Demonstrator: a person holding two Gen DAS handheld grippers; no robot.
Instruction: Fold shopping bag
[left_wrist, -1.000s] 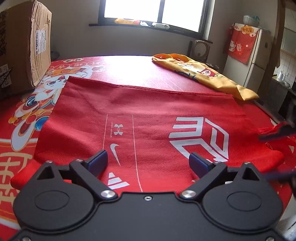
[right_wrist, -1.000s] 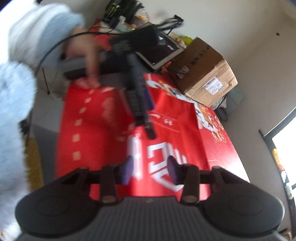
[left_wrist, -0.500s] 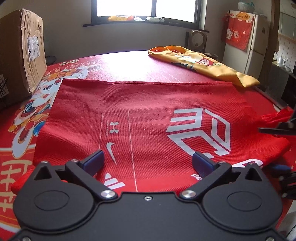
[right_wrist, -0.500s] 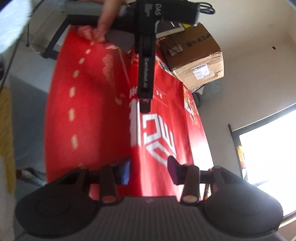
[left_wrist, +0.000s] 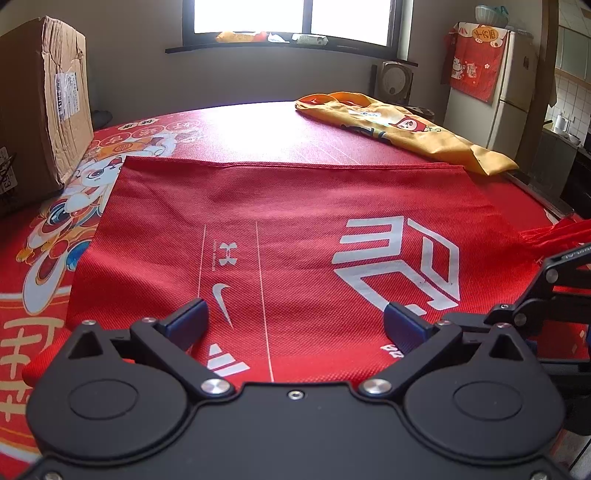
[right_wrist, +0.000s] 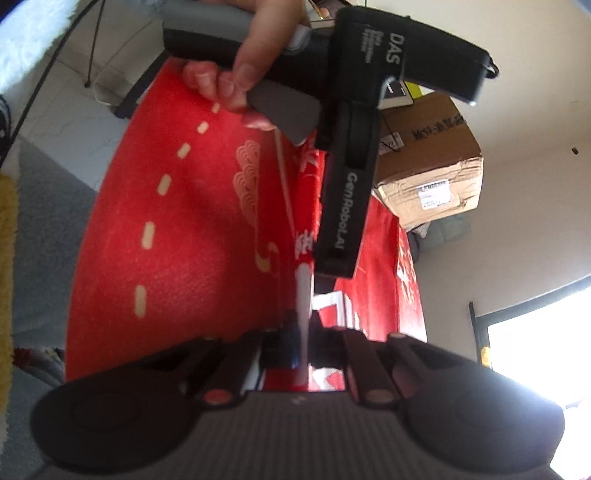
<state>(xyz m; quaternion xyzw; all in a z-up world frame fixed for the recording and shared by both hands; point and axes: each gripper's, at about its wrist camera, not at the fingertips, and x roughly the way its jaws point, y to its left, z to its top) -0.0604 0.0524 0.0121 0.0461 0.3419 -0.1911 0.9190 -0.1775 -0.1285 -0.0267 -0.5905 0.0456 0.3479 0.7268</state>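
The red shopping bag (left_wrist: 280, 236) lies flat on the counter (left_wrist: 258, 125), which is covered by a red cloth printed with cartoon figures and gold characters. The bag is a non-woven fabric with a fine dimpled weave; white print runs across it: large angular letters toward its right side, and between two thin white lines a column of sports-brand logos. Its far edge is a straight hem with a slight ripple, and its near left corner curls a little off the counter. At the bag's right end a bunched red strip rises (probably a handle, though the view there is cramped).

The left tongs (left_wrist: 295, 321) hover just over the near part of the bag, spread wide with nothing between the blue pads. The right tongs (right_wrist: 301, 332) are closing at the bag's right edge, with a fold of the red fabric and its white print standing between the pads; the blur keeps me from saying the pads already press on it. A hand (right_wrist: 251, 70) grips the left tool's handle in the right wrist view.

A yellow printed bag (left_wrist: 402, 129) lies crumpled at the far right of the counter, well apart from the red one. A taped cardboard box (left_wrist: 44, 103) stands closed at the far left, its contents hidden.
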